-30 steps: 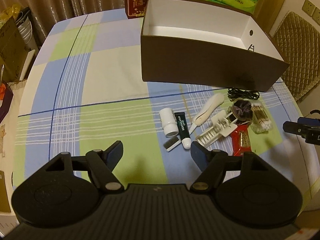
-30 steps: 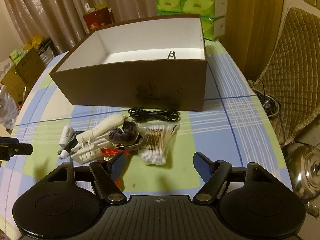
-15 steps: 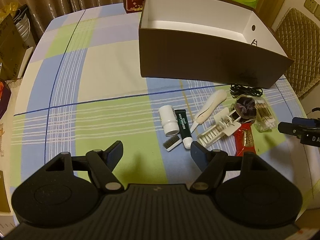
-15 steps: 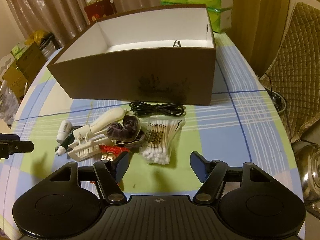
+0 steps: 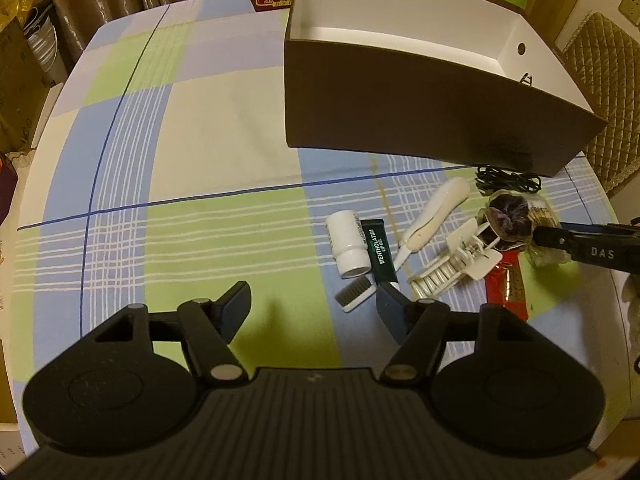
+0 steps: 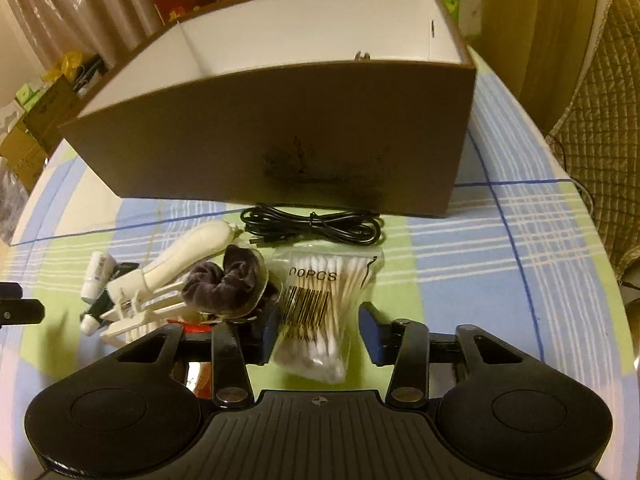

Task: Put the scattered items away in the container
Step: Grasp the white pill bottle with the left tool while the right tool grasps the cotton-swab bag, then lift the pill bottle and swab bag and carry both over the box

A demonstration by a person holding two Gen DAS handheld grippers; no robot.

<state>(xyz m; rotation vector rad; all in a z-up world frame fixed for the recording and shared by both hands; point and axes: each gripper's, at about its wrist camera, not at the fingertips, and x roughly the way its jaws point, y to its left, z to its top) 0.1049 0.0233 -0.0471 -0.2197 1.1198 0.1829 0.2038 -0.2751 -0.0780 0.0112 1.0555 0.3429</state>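
Checked cloth in blue, green and cream covers the table (image 5: 208, 128), and on its far side stands the brown cardboard box (image 6: 280, 136), white inside and open at the top, its floor bare as far as either view shows; it sits just behind the clutter, probably so each thing needs only a short lift over the near wall. Nothing appears to have gone in yet. The scattered items lie in a loose heap in front of that wall. The right tongs (image 6: 318, 330) are open and low over the table, straddling the near end of the clear bag of cotton swabs (image 6: 324, 300), a finger on either side, so this looks like the first pick, with the close not yet made. The left tongs (image 5: 312, 308) are open too, holding nothing, hanging short of the heap near its left edge. A coiled black cable (image 6: 312, 230) lies just beside the box wall. Then come the cream handled tool (image 5: 434, 212), the white claw clip (image 5: 456, 260), a dark purple scrunchie (image 6: 224, 284) lying on the clip, a red packet (image 5: 506, 284), a white bottle (image 5: 348, 244) lying on its side, the green Mentholatum lip gel tube (image 5: 380, 250) touching it, and a small brush head (image 5: 354, 294).
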